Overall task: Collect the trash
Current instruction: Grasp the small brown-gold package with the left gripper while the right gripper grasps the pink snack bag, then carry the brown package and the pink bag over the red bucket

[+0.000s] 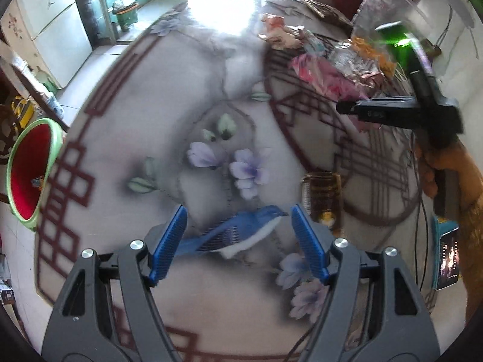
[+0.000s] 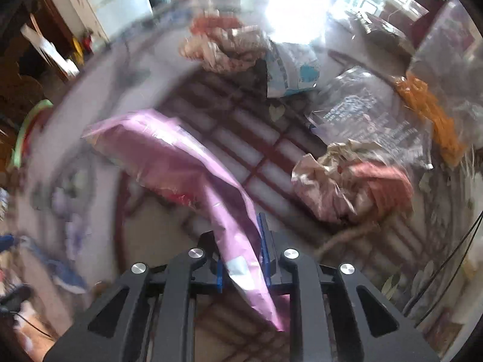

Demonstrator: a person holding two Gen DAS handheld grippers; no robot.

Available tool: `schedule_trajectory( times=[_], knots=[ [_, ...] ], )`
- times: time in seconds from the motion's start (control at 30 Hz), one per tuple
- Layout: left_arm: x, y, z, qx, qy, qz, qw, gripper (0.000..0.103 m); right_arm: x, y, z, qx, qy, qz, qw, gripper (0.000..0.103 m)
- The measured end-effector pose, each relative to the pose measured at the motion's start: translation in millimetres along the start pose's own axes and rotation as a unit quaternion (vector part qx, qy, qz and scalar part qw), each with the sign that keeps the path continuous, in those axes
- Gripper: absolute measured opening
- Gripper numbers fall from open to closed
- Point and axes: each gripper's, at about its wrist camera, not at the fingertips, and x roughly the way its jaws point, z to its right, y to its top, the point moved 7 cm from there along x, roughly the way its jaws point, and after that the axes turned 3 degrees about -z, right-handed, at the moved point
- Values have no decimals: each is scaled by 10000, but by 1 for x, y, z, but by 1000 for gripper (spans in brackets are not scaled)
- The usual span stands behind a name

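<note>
My right gripper (image 2: pixel 241 250) is shut on a pink plastic wrapper (image 2: pixel 169 157), held above the patterned table; the view is blurred. The right gripper also shows from the side in the left wrist view (image 1: pixel 347 108), next to the same pink wrapper (image 1: pixel 317 75). My left gripper (image 1: pixel 238 238) is open and empty over the table's printed blue bird. More trash lies on the table: a crumpled pink-and-beige wrapper (image 2: pixel 347 187), a clear printed bag (image 2: pixel 362 108), a white-and-blue packet (image 2: pixel 292 69), an orange piece (image 2: pixel 428 111) and a crumpled wad (image 2: pixel 220 45).
A green bin with a red liner (image 1: pixel 27 175) stands off the table's left edge. A brown wrapper (image 1: pixel 323 193) lies on the table near my left gripper. A phone (image 1: pixel 446 256) and cables lie at the right edge. A fridge (image 1: pixel 45 30) stands at the back left.
</note>
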Motion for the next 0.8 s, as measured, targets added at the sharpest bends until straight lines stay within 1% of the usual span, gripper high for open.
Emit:
schedule_trajectory(
  times=[0.1,0.2,0.23,0.3,0.37,0.5,0.63,0.67,0.7,0.73,0.77,0.8],
  knots=[
    [10,0,21,194,-125,-67,9997,69,-43,-18,0,350,235,457,9981,14],
    [21,-1,41,384,-289,-166,9987,69,-79,-44,1,771,482,782,9928,14],
    [25,-2,46,435,-310,-196,9984,69,-85,-46,4,904,492,840,9911,14],
    [33,-2,56,526,-335,-274,9977,69,-96,-63,5,1210,543,937,9867,14],
    [41,-1,64,569,-386,-321,9971,69,-100,-68,4,1443,604,995,9827,15],
    [56,0,69,606,-388,-467,9963,69,-99,-79,4,1876,766,931,9748,15],
    [68,-2,71,611,-390,-580,9957,68,-103,-80,4,1919,661,917,9749,15],
    [69,0,71,628,-393,-550,9957,65,-103,-80,2,1924,658,932,9747,15],
    [69,1,71,646,-374,-540,9957,60,-105,-78,1,1928,673,963,9742,15],
    [69,2,70,664,-371,-497,9959,48,-106,-76,-2,1912,693,982,9742,15],
    [69,2,67,663,-351,-475,9960,44,-107,-74,-5,1887,703,997,9744,15],
    [69,3,65,623,-430,-482,9960,44,-105,-72,-8,1864,710,1006,9747,15]
  ],
)
